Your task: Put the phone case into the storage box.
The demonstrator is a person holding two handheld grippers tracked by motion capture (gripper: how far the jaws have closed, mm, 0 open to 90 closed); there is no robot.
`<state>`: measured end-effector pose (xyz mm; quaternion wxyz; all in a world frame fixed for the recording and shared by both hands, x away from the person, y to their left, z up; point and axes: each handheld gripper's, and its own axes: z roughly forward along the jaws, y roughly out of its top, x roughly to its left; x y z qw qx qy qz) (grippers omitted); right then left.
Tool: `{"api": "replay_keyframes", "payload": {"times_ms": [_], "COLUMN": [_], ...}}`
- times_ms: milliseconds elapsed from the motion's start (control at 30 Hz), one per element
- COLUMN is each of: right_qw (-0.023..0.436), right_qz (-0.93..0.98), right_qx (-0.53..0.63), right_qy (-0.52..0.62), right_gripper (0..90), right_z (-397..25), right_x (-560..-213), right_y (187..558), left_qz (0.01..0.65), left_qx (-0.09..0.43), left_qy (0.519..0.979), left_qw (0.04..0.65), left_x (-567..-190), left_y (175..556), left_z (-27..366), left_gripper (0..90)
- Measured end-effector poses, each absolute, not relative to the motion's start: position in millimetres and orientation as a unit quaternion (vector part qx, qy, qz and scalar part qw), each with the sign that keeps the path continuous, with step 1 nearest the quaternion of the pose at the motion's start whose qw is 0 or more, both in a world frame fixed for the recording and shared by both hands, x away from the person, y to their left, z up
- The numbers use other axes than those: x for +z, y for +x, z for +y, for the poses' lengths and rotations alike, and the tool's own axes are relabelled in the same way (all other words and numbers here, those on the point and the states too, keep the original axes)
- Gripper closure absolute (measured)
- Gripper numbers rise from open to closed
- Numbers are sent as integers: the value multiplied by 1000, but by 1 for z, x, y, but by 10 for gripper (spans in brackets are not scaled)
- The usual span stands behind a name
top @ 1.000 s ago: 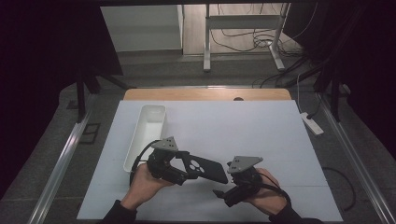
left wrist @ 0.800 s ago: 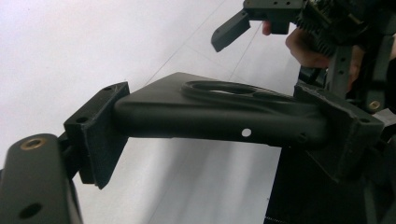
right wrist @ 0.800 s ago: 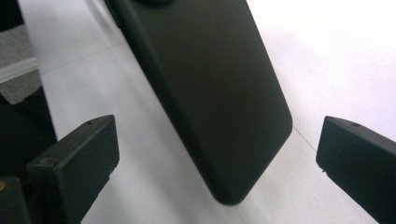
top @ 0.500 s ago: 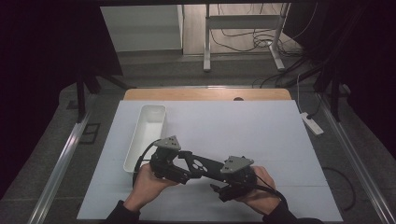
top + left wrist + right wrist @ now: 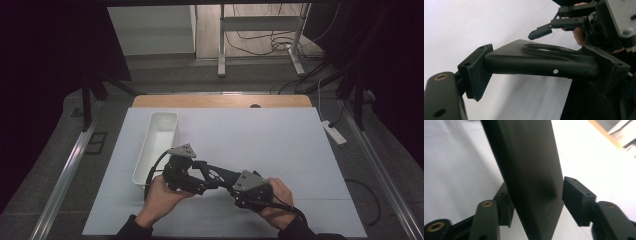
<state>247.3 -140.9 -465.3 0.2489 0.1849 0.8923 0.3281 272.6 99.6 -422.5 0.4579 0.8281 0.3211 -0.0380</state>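
Moved left since earlier, right tool (image 5: 235, 186) now brackets a black plate (image 5: 220, 176), jaws apart around its right end; left tool (image 5: 200, 172) clamps its left end, above the counter (image 5: 260, 135), right of a white tray (image 5: 157, 145).

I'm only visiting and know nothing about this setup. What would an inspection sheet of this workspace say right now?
Surface: white table, bare apart from the items below.
Job's things: flat black part with an oval opening, held above the table.
Clutter: empty white tray at the left.
Grippers: left tongs clamp the part. The right tongs straddle it, with a gap at one pad.
Cables: a cable loops from the left tongs. Loose wires lie on the floor beyond.
Surroundings: power strip beside the table's right edge, dark room.
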Motion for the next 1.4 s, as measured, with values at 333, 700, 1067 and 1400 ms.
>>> {"api": "replay_keyframes", "payload": {"times_ms": [333, 700, 1067, 1400], "right_qw": [297, 310, 296, 223], "right_qz": [884, 893, 901, 908], "right_qx": [318, 298, 284, 314], "right_qy": [170, 134, 140, 165], "right_gripper": [650, 837, 852, 851], "right_z": [-138, -133, -134, -140], "right_x": [-467, -470, -469, -465], "right_y": [243, 237, 237, 243], "left_qz": [338, 352, 359, 328], "left_qx": [-48, -55, -28, 5], "left_qy": [819, 810, 808, 822], "left_qw": [461, 466, 467, 466], "left_x": [-424, -425, -428, -432], "left_y": [274, 277, 279, 278], "left_z": [101, 102, 107, 114], "left_gripper": [149, 131, 19, 0]}}
